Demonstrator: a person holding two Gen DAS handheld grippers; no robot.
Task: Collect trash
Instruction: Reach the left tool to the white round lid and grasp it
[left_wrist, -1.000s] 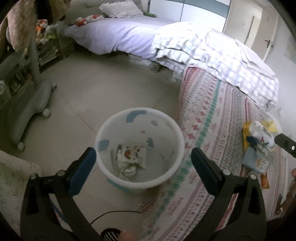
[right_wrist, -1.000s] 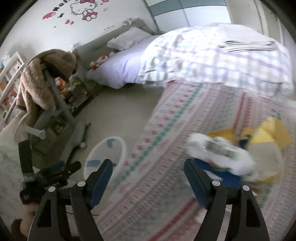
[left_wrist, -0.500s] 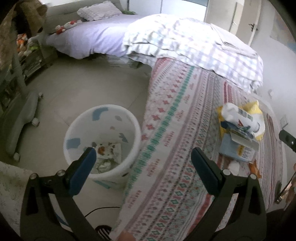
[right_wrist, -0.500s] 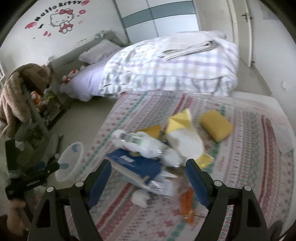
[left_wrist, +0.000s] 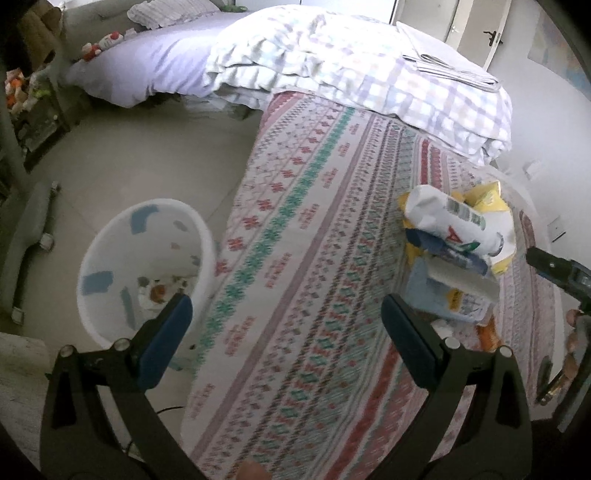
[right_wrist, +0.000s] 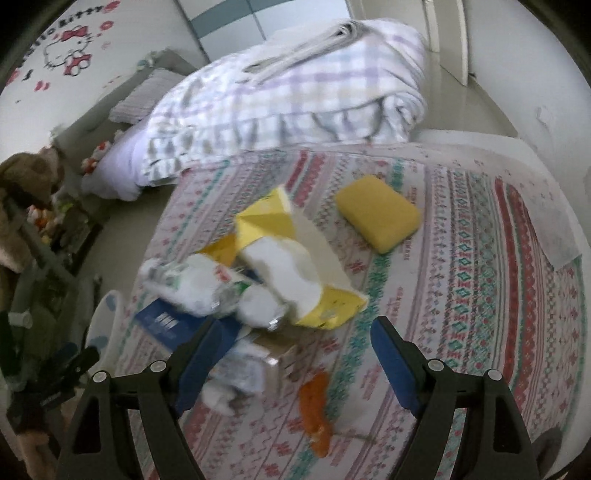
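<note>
The right gripper (right_wrist: 291, 354) hangs wide and empty just short of the litter heap on the patterned bedspread (right_wrist: 480, 295). At its twelve o'clock lie a white plastic bottle (right_wrist: 195, 288), its long axis running ten to four, and a yellow carton (right_wrist: 273, 225); an orange wrapper (right_wrist: 314, 402) sits nearest, between the fingers. The left gripper (left_wrist: 284, 332), also spread and empty, has the heap at two o'clock and the white waste bin (left_wrist: 207, 236) at ten. The right hand looks nearer.
</note>
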